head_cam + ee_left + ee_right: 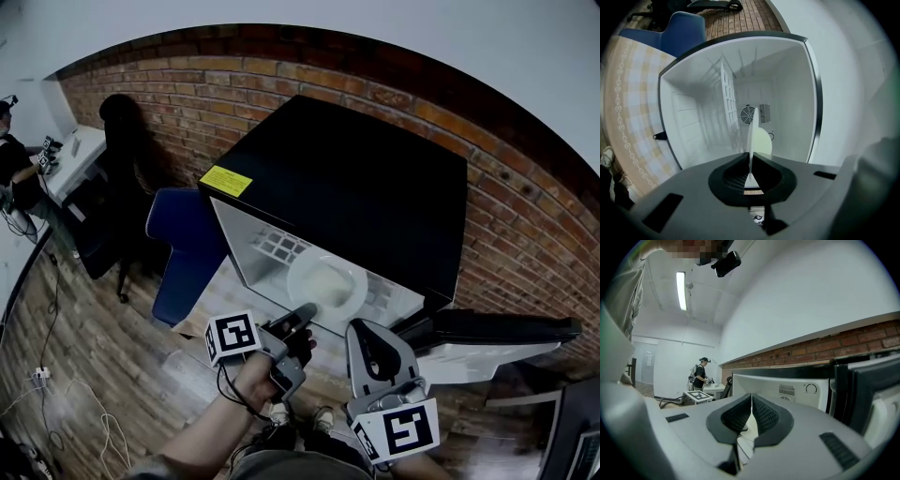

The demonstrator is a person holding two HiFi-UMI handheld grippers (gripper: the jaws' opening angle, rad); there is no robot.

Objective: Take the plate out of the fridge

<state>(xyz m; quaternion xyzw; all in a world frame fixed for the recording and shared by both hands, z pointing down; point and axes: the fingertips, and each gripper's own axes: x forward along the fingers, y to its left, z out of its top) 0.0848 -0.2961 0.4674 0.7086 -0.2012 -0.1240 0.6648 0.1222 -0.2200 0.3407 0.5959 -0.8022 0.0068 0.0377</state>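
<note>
My left claw [305, 317] was closed on the rim of the round white plate [328, 284], just inside the open black fridge [356, 178]. My right claw [366, 330], in front of this fridge, was closed and empty.

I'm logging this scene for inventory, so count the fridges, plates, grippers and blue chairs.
Fridge: 1
Plate: 1
Grippers: 2, the left gripper and the right gripper
Chair: 1
Total: 5
</note>
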